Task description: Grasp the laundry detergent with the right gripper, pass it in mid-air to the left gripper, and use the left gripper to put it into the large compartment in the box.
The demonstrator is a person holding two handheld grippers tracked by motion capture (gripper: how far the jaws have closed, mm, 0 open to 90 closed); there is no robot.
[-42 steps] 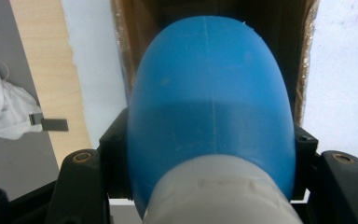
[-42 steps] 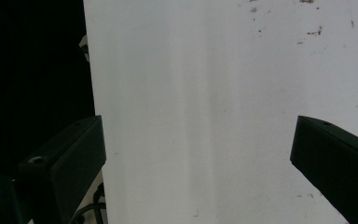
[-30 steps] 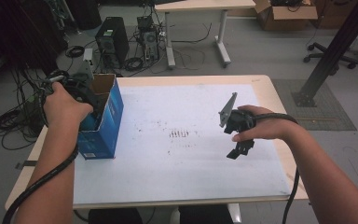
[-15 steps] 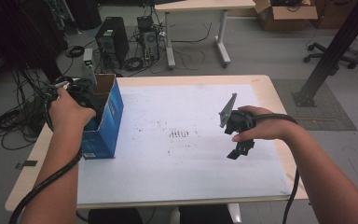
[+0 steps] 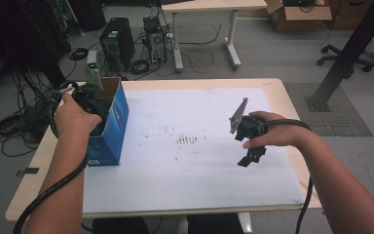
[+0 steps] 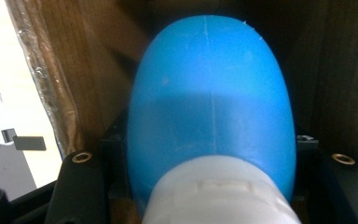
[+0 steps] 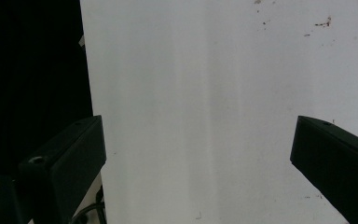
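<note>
One table (image 5: 282, 97) is seen, covered by one white sheet (image 5: 199, 161), with one blue box (image 5: 113, 122) stood at its left edge. One blue egg-shaped thing (image 6: 212, 107) is clamped between the left gripper (image 5: 85, 100) jaws inside the box. The right gripper (image 5: 251, 153) is held wide open over the sheet, nothing gripped.

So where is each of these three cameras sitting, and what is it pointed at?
High view: above the person's side, looking down on the table; both forearms show.
Left gripper view: on the left tongs, inside the blue box, facing a blue object.
Right gripper view: on the right tongs, facing the white tabletop, as the high view does.
</note>
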